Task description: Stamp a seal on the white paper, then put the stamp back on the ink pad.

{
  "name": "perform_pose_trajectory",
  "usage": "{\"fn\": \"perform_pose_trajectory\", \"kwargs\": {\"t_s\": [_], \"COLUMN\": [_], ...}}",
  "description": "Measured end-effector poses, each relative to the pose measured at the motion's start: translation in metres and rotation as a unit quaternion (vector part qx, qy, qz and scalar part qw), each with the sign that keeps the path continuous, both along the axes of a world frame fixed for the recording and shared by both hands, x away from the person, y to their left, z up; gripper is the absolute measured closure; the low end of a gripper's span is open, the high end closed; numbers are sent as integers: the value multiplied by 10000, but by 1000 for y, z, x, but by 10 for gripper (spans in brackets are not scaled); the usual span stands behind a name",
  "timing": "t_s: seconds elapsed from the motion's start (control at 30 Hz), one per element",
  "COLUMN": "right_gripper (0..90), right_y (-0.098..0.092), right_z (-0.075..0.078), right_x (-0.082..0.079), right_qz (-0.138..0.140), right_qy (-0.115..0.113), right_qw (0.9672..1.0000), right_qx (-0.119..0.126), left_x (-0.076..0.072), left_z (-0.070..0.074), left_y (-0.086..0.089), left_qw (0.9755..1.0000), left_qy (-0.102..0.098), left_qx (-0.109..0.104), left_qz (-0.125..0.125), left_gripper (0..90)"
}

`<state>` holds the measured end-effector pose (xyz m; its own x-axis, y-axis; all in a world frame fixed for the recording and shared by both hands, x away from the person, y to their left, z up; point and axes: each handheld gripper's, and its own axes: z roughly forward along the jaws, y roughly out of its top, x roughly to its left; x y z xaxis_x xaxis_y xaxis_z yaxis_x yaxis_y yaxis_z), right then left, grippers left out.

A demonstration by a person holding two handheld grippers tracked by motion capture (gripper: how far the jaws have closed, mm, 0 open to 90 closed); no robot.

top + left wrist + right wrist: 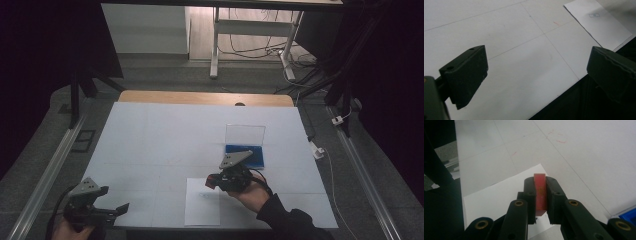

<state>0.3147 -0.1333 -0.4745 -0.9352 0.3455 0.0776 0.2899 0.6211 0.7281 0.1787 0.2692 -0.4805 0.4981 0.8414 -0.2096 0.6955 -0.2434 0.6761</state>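
Over the paper sheet (499, 197) — red block (540, 192) between right gripper (540, 185) jaws, near table edge.

Blue box (245, 155), clear lid upright; white table (150, 145).

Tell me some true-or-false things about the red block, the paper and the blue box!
1. The right gripper is shut on a small red rectangular block. True.
2. The left gripper holds the white sheet of paper. False: it is open and holds nothing.
3. The red block is above the white paper sheet. True.
4. The blue box with the clear upright lid lies beside the left gripper. False: it lies beyond the right gripper.
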Motion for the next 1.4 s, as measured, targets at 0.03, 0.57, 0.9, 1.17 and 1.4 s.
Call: {"fn": "perform_pose_trajectory", "kwargs": {"t_s": [0.03,0.57,0.9,1.17,1.4], "right_gripper": [803,804,804,804,803], "right_y": [-1,-19,-34,-47,-58], "right_z": [0,5,8,10,11], "right_x": [0,12,20,28,37], "right_qz": [-21,-321,-567,-776,-979], "right_qy": [8,-15,-70,-65,-82], "right_qw": [10000,9995,9984,9970,9951], "right_qx": [5,15,49,51,78], "left_x": [0,0,0,0,0], "left_z": [0,0,0,0,0], "left_y": [0,0,0,-1,0], "left_qw": [10000,10000,10000,10000,10000], "left_qy": [-3,-6,-4,-11,-9], "left_qx": [5,18,16,24,15], "left_qz": [3,-1,5,3,14], "left_gripper": [40,41,42,42,42]}}
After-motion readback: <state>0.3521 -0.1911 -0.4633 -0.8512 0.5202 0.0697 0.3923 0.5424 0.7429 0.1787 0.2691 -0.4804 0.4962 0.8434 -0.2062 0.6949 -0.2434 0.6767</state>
